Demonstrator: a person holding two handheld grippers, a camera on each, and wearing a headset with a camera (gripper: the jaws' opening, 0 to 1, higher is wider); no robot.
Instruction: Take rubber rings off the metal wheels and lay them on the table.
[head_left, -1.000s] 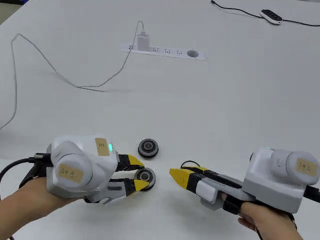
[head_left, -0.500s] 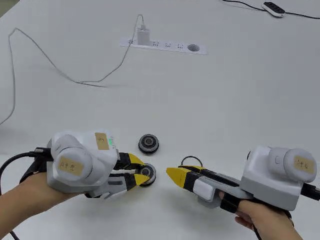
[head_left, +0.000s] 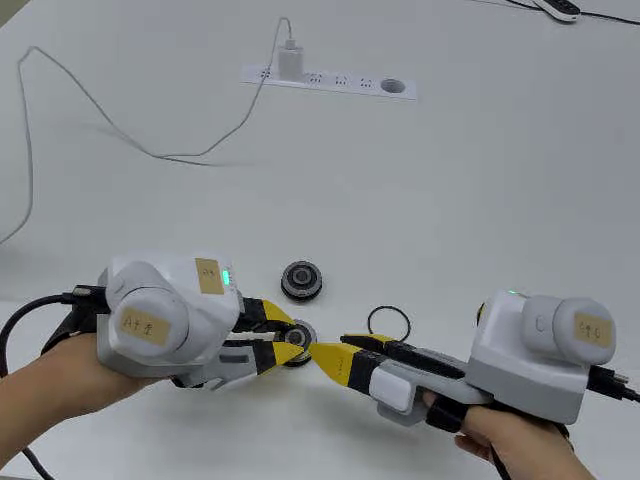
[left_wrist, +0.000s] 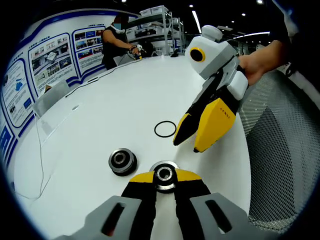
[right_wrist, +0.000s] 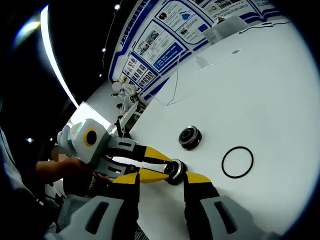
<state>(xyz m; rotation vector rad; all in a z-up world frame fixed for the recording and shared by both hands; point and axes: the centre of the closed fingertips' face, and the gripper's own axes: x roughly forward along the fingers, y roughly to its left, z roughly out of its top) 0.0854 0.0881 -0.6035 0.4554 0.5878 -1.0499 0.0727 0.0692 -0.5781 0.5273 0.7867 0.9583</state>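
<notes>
Above the table (head_left: 470, 190), right hand-held gripper (head_left: 323, 356) has reached the held wheel (head_left: 299, 335).

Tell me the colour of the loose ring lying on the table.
Black. The ring shows best in the right gripper view.

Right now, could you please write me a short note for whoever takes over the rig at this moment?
Left gripper: jaws shut on a metal wheel.
Right gripper: jaws open, holding nothing, tips right by that wheel; I cannot tell if they touch.
Second wheel: on the table beyond the grippers, its black ring apparently still on.
Done: one rubber ring lies loose on the table, near the right gripper.
Left: strip the second wheel. Check the held wheel too, as I cannot make out whether it carries a ring.
</notes>
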